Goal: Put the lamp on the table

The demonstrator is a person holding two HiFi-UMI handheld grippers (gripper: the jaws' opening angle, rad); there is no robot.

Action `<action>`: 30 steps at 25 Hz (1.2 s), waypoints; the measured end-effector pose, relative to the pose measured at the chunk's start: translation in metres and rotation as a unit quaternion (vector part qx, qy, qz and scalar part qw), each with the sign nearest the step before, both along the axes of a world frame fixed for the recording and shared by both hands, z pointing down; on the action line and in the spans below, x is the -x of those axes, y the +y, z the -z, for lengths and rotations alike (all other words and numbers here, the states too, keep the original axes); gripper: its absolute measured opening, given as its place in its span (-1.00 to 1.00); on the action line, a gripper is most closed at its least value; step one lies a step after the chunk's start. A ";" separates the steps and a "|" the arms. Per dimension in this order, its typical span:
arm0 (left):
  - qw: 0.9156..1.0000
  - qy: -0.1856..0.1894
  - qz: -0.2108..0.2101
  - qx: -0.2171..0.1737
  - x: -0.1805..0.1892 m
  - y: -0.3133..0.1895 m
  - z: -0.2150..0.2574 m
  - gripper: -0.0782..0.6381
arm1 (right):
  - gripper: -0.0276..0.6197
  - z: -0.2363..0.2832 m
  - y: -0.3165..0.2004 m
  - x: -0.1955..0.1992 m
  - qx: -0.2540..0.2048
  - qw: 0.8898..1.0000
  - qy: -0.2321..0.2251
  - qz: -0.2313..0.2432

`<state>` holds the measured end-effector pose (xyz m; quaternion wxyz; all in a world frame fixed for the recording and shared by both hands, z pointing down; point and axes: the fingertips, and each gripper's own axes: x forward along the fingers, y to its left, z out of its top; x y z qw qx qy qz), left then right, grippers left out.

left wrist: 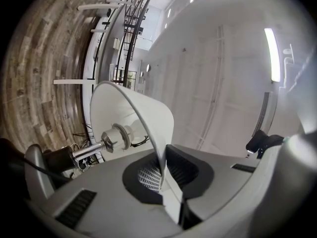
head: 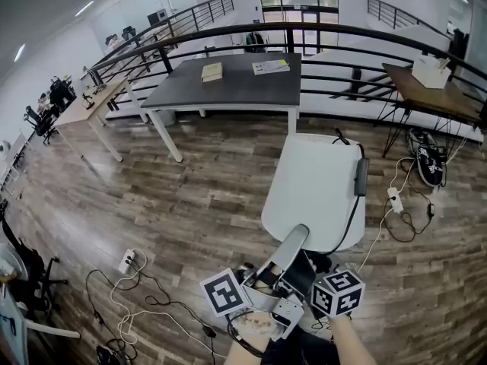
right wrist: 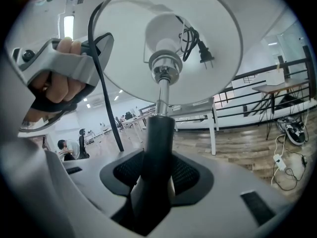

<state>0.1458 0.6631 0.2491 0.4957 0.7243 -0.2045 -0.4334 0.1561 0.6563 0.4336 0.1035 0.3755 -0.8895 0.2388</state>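
The lamp (head: 316,185) was held clear of the wooden floor (head: 167,196), its long axis laid forward from the body, shade leading and stem trailing; the right hand-held gripper (right wrist: 153,182) was clamped on the dark stem (right wrist: 158,143), the left hand-held gripper (left wrist: 167,185) pinched shut on the rim of the shade (left wrist: 143,108); the dark bench (head: 228,90) was seen well ahead and slightly leftward; it was judged that the lamp would need carrying there and righting, base downward, before release

Clamped jaws: left gripper (left wrist: 166,176), right gripper (right wrist: 157,173)
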 end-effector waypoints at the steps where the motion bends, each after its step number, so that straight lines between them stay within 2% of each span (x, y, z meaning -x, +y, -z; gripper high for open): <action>1: 1.000 0.000 0.001 0.000 0.000 -0.001 0.000 -0.68 | -0.36 0.000 -0.001 0.000 0.001 1.000 0.000 0.002; 13: 1.000 0.004 0.002 0.011 0.007 -0.047 -0.016 -0.67 | -0.36 -0.015 -0.043 0.005 0.011 1.000 0.008 0.003; 20: 1.000 0.008 -0.004 0.011 0.025 -0.109 -0.018 -0.67 | -0.36 -0.019 -0.106 0.022 0.012 1.000 0.012 -0.004; 30: 1.000 0.006 -0.016 0.011 0.068 -0.208 -0.010 -0.67 | -0.36 -0.010 -0.204 0.065 0.010 1.000 0.013 -0.015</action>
